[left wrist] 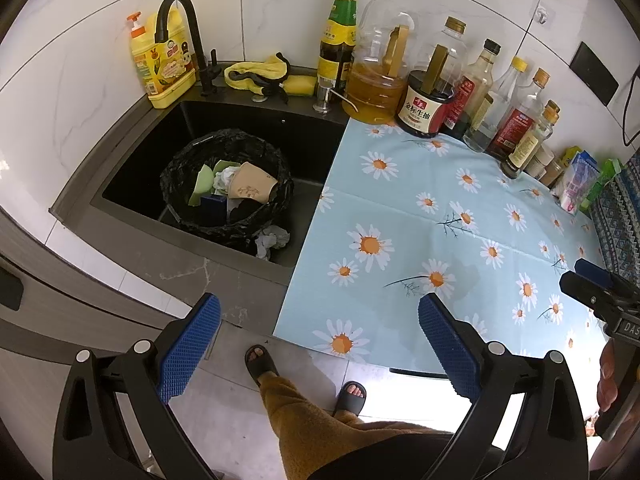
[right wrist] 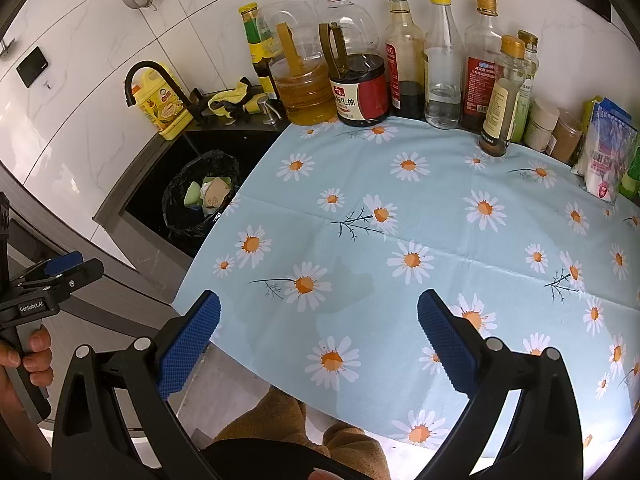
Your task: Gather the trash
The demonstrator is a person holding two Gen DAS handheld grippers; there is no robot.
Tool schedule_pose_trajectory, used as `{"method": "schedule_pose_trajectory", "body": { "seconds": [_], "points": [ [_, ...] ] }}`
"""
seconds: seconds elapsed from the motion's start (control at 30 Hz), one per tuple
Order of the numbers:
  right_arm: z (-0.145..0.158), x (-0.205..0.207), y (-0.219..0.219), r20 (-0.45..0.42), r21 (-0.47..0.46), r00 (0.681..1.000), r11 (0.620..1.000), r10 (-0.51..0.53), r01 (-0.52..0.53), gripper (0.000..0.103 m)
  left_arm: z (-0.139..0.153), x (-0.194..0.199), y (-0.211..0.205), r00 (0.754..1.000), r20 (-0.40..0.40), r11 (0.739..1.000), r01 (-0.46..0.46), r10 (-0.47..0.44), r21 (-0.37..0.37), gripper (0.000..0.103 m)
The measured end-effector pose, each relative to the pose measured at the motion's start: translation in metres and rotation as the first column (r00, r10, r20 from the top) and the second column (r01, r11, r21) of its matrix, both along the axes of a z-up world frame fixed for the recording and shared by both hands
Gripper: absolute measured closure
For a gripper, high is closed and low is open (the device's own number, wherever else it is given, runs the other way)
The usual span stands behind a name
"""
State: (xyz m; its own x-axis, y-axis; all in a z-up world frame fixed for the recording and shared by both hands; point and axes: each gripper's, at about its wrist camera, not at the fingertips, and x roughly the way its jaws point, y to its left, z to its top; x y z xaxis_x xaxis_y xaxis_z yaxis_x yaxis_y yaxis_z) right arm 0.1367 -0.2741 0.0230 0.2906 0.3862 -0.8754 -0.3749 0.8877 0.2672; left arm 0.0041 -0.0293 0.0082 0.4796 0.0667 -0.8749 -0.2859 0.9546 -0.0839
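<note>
the left gripper (left wrist: 319, 340) was seen spread wide, its blue pads (left wrist: 188, 348) well apart, and nothing was held or touched between them; it was poised above the counter edge, over the floor and the corner of the daisy-print cloth (left wrist: 440, 220). the right gripper (right wrist: 319, 340) was likewise seen wide open and empty, held above the near part of the cloth, with no contact made.

the trash bin (left wrist: 228, 184), lined with a black bag, was found standing in the dark sink (left wrist: 132, 168), well ahead of the left gripper and to its left, and far to the left of the right gripper. inside it a brown paper cup (left wrist: 252, 187) was seen lying on its side, its long axis running roughly across the view with the open mouth turned right. green scraps (left wrist: 202, 186) and white crumpled paper were seen beside the cup. one crumpled tissue (left wrist: 272, 240) was seen lying outside the bin, on the sink floor, touching the bag's near side. its orientation could not be told.
</note>
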Motion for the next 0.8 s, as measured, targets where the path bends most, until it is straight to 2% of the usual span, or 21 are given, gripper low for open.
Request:
{"method": "schedule_pose_trajectory", "body": {
  "seconds": [0.8],
  "points": [
    [0.002, -0.003, 0.011, -0.007, 0.008, 1.000, 1.000, 0.025, -0.025, 0.005, 0.001, -0.003, 0.007, 1.000, 0.000, 1.000, -0.008, 0.008, -0.012, 0.007]
  ]
}}
